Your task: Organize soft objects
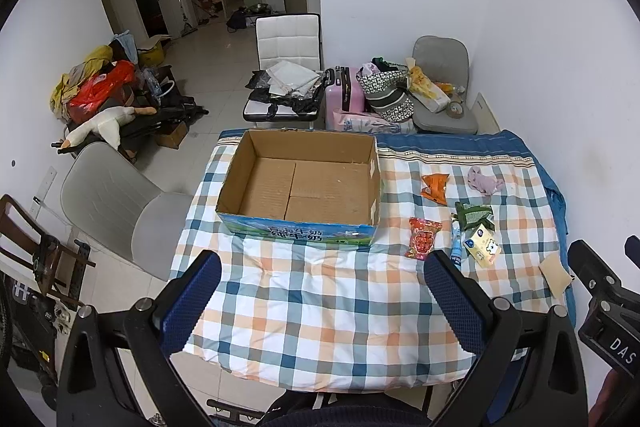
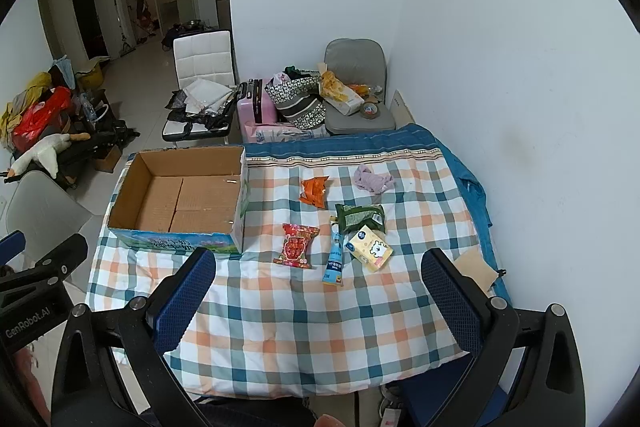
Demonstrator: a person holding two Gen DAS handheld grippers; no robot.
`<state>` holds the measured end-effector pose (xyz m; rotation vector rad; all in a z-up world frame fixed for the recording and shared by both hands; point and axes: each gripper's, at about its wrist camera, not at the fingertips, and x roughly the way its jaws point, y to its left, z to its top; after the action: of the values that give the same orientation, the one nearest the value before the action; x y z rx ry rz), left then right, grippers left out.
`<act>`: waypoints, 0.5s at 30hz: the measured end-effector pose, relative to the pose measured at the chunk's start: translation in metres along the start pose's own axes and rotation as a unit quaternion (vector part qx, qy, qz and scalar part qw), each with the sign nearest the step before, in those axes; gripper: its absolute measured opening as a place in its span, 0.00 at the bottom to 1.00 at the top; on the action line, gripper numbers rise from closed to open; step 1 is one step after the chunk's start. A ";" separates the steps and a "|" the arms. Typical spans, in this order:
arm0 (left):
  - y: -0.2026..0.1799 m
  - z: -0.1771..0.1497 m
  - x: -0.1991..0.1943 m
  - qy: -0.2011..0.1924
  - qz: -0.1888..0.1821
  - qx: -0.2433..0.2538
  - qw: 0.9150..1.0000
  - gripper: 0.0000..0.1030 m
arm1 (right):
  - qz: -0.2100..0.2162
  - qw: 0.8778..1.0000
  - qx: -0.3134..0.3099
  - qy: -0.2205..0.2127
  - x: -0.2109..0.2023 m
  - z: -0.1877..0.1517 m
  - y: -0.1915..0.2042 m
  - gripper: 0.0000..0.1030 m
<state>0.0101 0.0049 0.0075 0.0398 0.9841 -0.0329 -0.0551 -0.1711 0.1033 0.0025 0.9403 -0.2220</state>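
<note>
An open, empty cardboard box (image 1: 304,187) (image 2: 184,199) stands on the checked cloth of the table (image 1: 320,307) (image 2: 320,327). To its right lie a red snack pack (image 1: 423,238) (image 2: 296,246), an orange pack (image 1: 435,187) (image 2: 314,190), a green pack (image 1: 475,215) (image 2: 360,217), a yellow tissue pack (image 1: 482,247) (image 2: 370,251), a blue tube (image 2: 334,259) and a lilac cloth (image 1: 484,179) (image 2: 372,179). My left gripper (image 1: 322,299) is open and empty above the near table edge. My right gripper (image 2: 320,301) is open and empty, near the packs.
A tan sponge-like pad (image 1: 554,273) (image 2: 476,267) lies at the table's right edge by the white wall. A grey chair (image 1: 120,211) stands left of the table. Behind it are a pink suitcase (image 1: 344,95), bags and two more chairs.
</note>
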 end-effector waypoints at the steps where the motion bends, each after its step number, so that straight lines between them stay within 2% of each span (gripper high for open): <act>1: 0.000 0.000 0.000 0.000 -0.001 0.000 1.000 1.00 | 0.000 1.000 -0.001 0.000 -0.004 0.003 0.001 1.00; 15: -0.001 0.002 0.001 -0.003 -0.001 0.000 1.000 1.00 | 0.000 1.000 0.000 -0.003 -0.006 0.006 0.002 1.00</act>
<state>0.0121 0.0037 0.0075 0.0382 0.9790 -0.0340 -0.0533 -0.1683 0.1110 0.0017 0.9348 -0.2210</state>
